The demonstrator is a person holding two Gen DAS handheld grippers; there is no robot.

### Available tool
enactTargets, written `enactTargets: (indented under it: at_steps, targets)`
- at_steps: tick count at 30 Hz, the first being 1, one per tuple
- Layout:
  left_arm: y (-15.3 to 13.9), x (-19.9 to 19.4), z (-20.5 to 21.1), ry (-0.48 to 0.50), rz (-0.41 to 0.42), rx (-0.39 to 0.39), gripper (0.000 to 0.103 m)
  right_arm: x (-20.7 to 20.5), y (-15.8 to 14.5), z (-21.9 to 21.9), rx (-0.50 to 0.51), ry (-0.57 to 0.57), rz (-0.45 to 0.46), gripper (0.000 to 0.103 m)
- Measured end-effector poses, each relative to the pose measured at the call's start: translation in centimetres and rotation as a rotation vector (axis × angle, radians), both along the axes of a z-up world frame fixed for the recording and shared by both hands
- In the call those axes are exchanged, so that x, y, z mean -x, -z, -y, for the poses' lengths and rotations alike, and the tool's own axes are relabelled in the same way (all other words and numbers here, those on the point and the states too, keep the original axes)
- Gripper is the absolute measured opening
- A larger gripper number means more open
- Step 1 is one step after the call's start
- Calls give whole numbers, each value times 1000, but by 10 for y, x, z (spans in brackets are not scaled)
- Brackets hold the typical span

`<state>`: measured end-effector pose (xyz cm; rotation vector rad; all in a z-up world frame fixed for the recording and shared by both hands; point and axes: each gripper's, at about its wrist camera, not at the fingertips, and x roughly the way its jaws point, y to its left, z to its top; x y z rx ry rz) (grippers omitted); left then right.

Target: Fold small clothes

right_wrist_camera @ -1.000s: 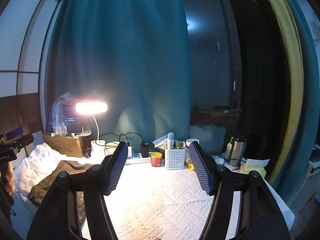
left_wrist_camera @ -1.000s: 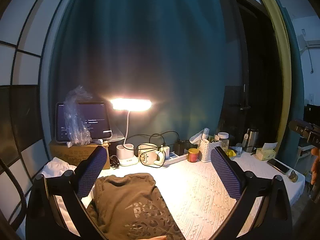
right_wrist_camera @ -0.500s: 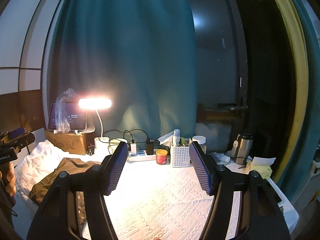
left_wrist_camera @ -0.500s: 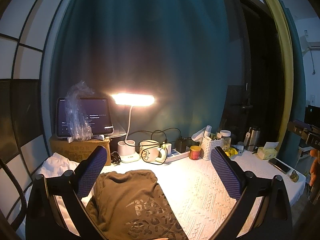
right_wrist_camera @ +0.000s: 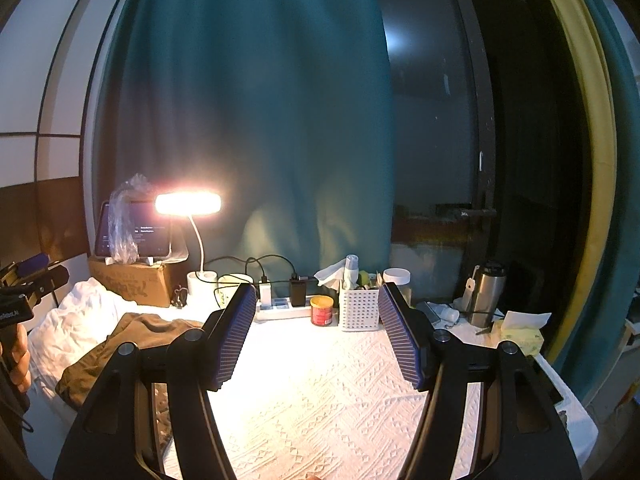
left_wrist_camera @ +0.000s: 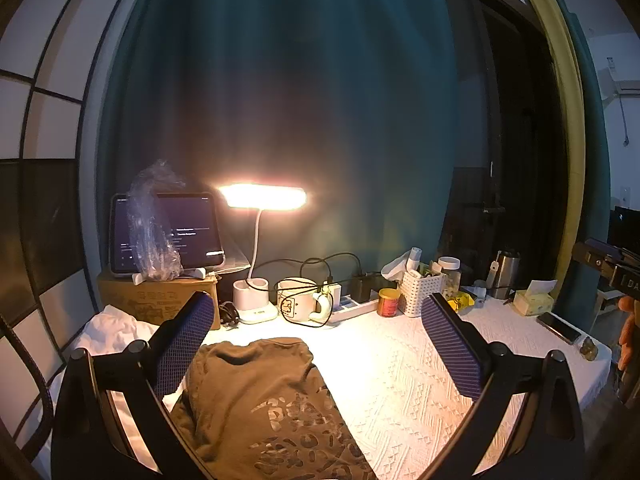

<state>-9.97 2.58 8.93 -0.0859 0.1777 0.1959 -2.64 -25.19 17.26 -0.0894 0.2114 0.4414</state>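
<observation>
- My left tongs [left_wrist_camera: 316, 344] gape wide, empty, above the olive shirt [left_wrist_camera: 264, 408] on the desk [left_wrist_camera: 420, 372].
- My right tongs [right_wrist_camera: 318, 336] gape empty; the shirt lies left of them.

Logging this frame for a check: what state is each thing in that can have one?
Left tongs: open, empty, above the shirt.
Right tongs: open, empty.
Brown shirt: lying rumpled on the tablecloth, not gripped.
Desk lamp: switched on.
Tablet: screen lit, propped upright.
Red can: upright, yellow lid on.
Tissue box: a tissue sticking out.
</observation>
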Motion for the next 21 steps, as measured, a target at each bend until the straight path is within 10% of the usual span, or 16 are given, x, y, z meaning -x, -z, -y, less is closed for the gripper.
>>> enactTargets:
  at_steps: [21]
  targets:
    - [1, -4, -3, 13, -3, -8, 102, 0, 3, 2, 1, 3, -5, 67]
